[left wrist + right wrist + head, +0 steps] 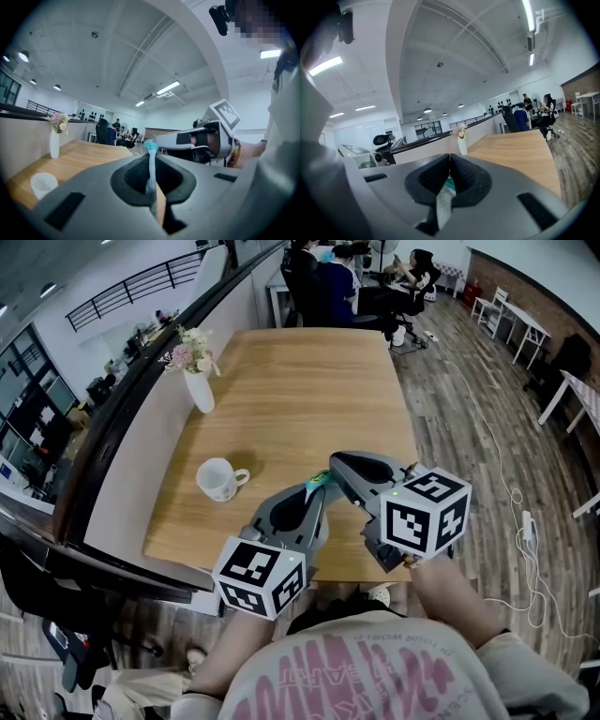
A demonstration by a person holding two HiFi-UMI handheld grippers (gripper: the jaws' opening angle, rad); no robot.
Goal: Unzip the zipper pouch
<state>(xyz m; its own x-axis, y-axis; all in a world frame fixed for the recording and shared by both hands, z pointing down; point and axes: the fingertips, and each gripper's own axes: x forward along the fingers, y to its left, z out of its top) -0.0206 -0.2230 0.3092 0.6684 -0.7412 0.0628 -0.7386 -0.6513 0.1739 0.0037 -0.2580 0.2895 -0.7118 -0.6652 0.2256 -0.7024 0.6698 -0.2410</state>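
Head view, lower centre: both grippers are raised over the near edge of the wooden table (pixel 309 381), their noses meeting tip to tip. The left gripper (pixel 317 493) comes up from lower left and the right gripper (pixel 337 463) from lower right. Each has its marker cube at the end nearest the camera.

Zipper pouch (pixel 321 480): only a small teal scrap shows in the head view, right where the two noses meet. It is in the air above the table, not lying on it. The grippers hide the rest.

Left gripper view: the jaws are closed together on a thin, edge-on strip of the pouch. The strip is pale below, with a teal tip poking out above the jaw tips at frame centre. The right gripper fills the right middle of this view, close by.

Right gripper view: the jaws are likewise closed, pinching a thin pale strip with a teal patch, low in the frame centre. Whether either gripper has cloth or the zipper pull cannot be told.

On the table:
- White mug (pixel 219 479), left of the grippers, upright, handle to the right, well apart from them.
- White vase (pixel 200 390) with pink and white flowers, at the table's left edge, further up the frame.

Top of frame: seated people (pixel 337 287) beyond the table's far end. Right side: plank floor (pixel 469 427) with a white cable (pixel 511 488) trailing across it. Bottom edge: a pink-printed shirt (pixel 375 671).
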